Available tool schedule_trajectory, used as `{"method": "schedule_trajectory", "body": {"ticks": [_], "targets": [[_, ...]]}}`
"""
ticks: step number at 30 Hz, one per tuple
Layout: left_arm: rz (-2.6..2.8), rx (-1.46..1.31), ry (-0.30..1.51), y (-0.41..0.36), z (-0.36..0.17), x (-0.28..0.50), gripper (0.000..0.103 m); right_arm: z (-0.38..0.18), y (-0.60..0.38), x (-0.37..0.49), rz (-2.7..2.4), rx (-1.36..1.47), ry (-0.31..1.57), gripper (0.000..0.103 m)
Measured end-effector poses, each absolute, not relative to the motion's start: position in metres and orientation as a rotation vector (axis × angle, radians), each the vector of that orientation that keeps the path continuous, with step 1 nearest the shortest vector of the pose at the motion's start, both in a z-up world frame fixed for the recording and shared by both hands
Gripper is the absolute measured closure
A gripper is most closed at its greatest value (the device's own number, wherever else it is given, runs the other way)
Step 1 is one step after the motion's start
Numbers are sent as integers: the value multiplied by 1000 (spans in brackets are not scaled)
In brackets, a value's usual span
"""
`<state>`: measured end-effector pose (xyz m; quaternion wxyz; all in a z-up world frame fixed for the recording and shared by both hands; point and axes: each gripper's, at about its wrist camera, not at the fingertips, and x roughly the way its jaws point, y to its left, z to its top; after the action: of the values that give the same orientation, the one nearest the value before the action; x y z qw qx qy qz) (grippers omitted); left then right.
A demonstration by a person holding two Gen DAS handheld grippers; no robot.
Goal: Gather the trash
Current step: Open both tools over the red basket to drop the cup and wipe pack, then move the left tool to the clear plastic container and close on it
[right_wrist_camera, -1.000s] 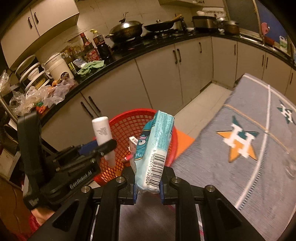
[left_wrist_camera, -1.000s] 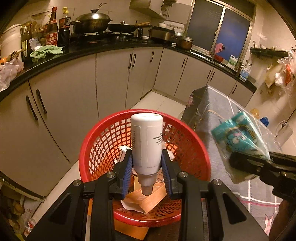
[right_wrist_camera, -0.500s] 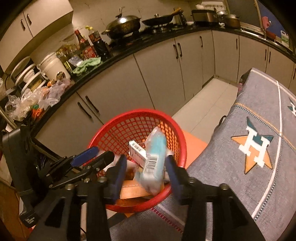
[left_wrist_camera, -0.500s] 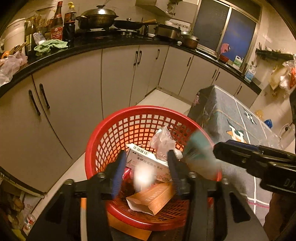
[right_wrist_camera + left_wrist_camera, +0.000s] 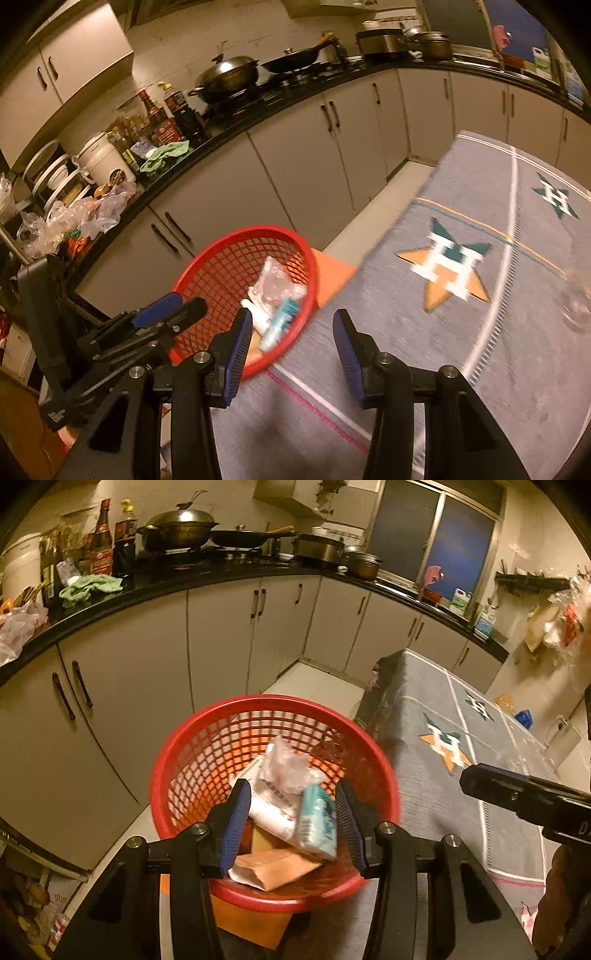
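Observation:
A red mesh basket stands beside the table and holds the trash. In it lie a white bottle, a teal packet, a crumpled clear bag and a brown carton. My left gripper is open and empty above the basket's near rim. My right gripper is open and empty over the table edge, just right of the basket. It also shows at the right of the left wrist view.
A grey cloth with star logos covers the table. An orange stool or box sits under the basket. Kitchen cabinets and a counter with pans and bottles run behind. A clear glass stands at the table's right.
Both grippers opened. The white bottle dropped from the left gripper and the teal packet from the right gripper into the basket. The right gripper has drawn back over the table.

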<state>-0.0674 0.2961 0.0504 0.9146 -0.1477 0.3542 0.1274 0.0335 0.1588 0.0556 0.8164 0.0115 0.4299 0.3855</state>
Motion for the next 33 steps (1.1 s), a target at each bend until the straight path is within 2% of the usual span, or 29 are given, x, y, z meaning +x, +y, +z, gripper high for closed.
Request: {"method": "schedule_trajectory", "body": {"ticks": [12,24,27,29,33], "targets": [[165,-193,722,216,79,-67,53,66,43,26,705,144,870,54],[-4,-37,756,95,100,-39,48,70,-152,64,363,354,814,53],[-55,0,776,62,102,-18,42,62,-203,77,222,407,812,53],[-82,29,785,42,101,-3,36,51,-234,82,172,484,813,51],[-134,123,811,-1,91,35,30,34,-262,84,149,568,822,51]]}}
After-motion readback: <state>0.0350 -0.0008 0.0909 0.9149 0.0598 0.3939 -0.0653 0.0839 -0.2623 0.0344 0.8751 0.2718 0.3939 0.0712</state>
